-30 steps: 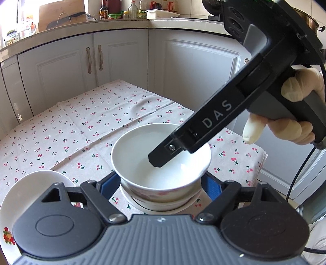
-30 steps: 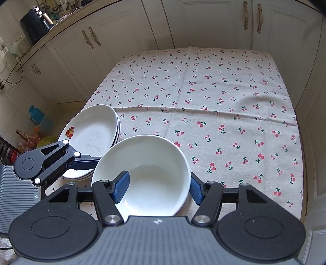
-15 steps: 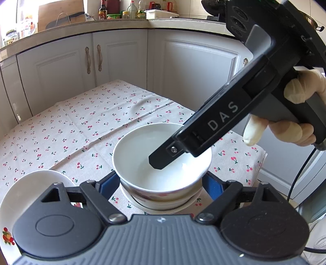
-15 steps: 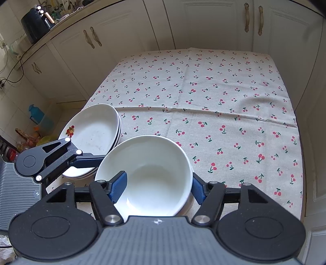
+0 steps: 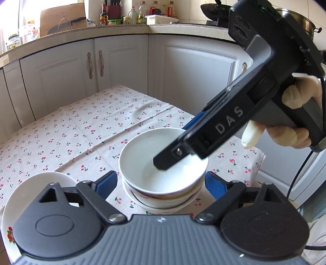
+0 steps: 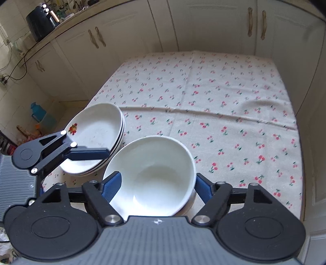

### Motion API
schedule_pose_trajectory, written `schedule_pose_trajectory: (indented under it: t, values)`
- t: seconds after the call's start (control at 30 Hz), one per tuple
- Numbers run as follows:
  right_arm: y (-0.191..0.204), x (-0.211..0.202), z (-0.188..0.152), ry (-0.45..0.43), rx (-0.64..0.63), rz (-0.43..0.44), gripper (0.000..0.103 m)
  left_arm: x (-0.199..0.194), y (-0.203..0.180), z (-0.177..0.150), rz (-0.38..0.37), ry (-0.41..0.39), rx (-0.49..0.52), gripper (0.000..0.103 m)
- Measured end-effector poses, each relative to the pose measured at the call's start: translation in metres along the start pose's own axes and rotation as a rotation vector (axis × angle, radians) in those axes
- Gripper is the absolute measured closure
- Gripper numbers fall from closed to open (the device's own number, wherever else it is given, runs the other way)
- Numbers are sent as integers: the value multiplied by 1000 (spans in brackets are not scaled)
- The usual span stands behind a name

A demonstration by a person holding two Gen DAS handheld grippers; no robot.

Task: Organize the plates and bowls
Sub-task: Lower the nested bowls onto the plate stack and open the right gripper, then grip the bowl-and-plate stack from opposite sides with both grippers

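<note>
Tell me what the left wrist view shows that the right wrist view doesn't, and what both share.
Left wrist only: the gloved hand holding the right gripper, and the countertop bottles.

Right wrist only: the plates as a stack of several, the black appliance on the counter, and the left gripper from outside.

Both: the top bowl on its stack, and the cherry tablecloth.

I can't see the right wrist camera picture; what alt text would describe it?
A white bowl sits between the right gripper's open blue fingers, atop other dishes on a cherry-print tablecloth. Stacked white plates lie left, under the left gripper's finger.
</note>
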State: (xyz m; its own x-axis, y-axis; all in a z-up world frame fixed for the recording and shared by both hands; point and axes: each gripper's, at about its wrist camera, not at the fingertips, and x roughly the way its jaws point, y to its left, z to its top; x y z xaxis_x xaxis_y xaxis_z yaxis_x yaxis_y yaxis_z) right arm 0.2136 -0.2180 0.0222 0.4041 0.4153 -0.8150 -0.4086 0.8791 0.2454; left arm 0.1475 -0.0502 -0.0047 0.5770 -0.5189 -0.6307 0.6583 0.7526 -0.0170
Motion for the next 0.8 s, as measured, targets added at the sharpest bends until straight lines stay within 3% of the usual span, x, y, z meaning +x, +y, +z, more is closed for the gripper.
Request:
schedule_pose_trajectory:
  t: [0.13, 0.27, 0.43, 0.6, 0.8]
  values:
    - [-7, -20, -6, -112, 11, 17, 21, -7, -1, -4, -4, -10, -15, 10]
    - [-15, -37, -14, -192, 30, 119, 22, -13, -1, -11, -5, -21, -45, 10]
    - [-12, -37, -22, -205, 19, 212, 24, -14, -1, -19, -14, -26, -93, 9]
    - [-13, -27, -32, -186, 31, 209, 25, -12, 1, -26, -28, -20, -117, 9]
    - [-24, -27, -47, -230, 74, 237, 25, -5, 3, -31, -41, -8, -137, 9]
